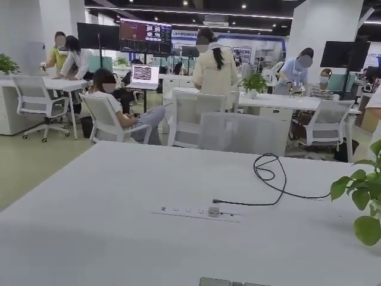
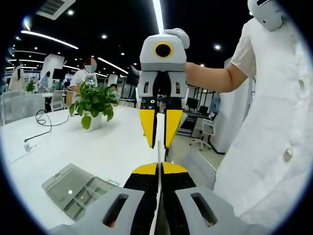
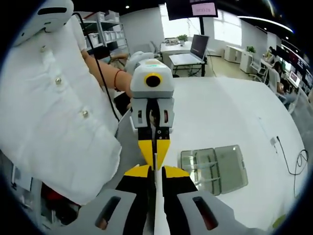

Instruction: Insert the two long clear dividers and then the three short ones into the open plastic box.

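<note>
Left gripper (image 3: 155, 159) and right gripper (image 2: 158, 144) are meeting tip to tip, jaws closed and empty; the open box (image 3: 231, 166) beside the jaws is lying unheld, risking sliding as dividers press in.

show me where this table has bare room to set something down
Most room: the white table left of the inset socket strip, out to its left edge. Also free: the stretch between the open plastic box and the black cable. Crowded: the right edge, where the cable loops beside the potted plant.
</note>
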Available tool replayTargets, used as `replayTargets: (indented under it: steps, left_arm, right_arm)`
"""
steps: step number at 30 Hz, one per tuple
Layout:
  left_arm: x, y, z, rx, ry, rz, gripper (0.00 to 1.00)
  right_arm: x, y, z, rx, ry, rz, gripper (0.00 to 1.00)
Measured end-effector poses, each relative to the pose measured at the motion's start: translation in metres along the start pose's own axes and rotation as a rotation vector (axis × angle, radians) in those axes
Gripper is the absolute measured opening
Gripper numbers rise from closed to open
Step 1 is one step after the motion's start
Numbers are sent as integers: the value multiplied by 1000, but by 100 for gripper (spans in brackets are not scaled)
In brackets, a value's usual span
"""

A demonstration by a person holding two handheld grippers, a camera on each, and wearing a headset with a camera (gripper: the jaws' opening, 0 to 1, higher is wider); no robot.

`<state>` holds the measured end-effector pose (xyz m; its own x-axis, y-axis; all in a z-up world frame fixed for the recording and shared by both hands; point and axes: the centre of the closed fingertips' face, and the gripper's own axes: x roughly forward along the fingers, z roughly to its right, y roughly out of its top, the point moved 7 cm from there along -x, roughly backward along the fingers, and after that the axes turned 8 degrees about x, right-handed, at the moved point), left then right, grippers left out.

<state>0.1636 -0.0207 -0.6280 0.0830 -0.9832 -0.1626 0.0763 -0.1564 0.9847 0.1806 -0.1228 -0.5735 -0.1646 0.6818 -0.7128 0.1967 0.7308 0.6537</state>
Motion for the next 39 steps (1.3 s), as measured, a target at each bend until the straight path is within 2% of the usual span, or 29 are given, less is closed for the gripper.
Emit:
replayTargets:
  steps: [4,12,24,39]
  left_arm:
    - [0,2,1,7,-6,5,0]
    - [0,2,3,28,-12,7,0]
    - [0,-1,3,44,-5,-2,0]
    - [-3,-2,1,39,20,6,0]
  right_arm:
    - [2,-1,-2,-4,27,-11,7]
    - [4,-1,-2,-24,49,-13,3]
    - [7,-2,-1,-38,53,-18,3]
    - [9,-2,1,-47,40,-21,3]
